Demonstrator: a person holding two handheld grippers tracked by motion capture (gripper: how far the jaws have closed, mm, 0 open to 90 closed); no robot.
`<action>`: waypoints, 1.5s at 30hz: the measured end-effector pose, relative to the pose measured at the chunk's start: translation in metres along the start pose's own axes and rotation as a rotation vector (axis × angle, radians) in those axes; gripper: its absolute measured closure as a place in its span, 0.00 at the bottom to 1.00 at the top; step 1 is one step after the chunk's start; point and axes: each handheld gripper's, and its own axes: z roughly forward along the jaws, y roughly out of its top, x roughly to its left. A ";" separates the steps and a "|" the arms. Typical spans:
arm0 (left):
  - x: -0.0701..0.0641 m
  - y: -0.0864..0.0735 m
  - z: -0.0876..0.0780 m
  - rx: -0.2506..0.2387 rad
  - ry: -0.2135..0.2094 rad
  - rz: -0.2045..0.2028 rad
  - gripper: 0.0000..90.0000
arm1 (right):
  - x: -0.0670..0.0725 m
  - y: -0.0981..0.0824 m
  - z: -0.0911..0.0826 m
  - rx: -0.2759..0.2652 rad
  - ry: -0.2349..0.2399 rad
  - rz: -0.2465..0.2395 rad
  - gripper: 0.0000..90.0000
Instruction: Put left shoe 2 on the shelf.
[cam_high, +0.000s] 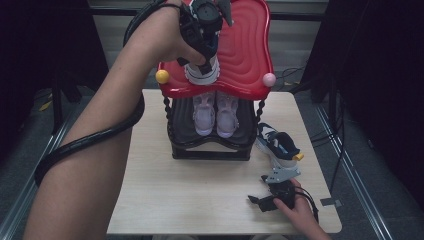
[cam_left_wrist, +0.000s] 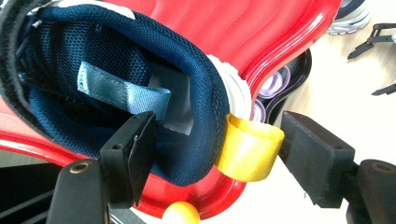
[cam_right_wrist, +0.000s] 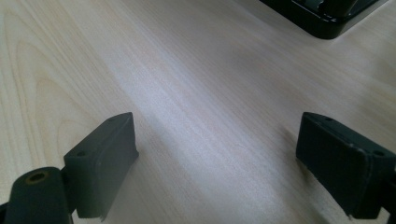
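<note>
The left gripper (cam_left_wrist: 212, 154) is setting a navy shoe (cam_left_wrist: 140, 84) on the red top shelf (cam_high: 245, 55), jaws astride its heel, 1 inside, not pressing. Next it likely withdraws; the right gripper (cam_right_wrist: 219, 172) rests released on the desk (cam_high: 200, 200).

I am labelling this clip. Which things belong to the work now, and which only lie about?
In the work:
- left tongs, open around the heel
- navy shoe on the red shelf
- second navy shoe

Lying about:
- pink shoes
- right tongs, open

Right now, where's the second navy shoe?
In the high view the second navy shoe lies on the table, right of the shoe rack, just beyond the right gripper.
</note>
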 end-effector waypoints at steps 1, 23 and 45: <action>0.000 0.000 -0.002 0.004 -0.001 -0.004 0.31 | 0.000 0.000 0.000 0.000 0.000 0.000 0.13; 0.001 -0.025 -0.014 0.038 -0.032 -0.058 0.28 | 0.000 0.000 0.000 0.002 -0.001 0.000 0.13; 0.004 -0.078 -0.004 0.091 -0.111 -0.163 0.24 | 0.000 0.000 0.000 0.002 -0.001 0.000 0.13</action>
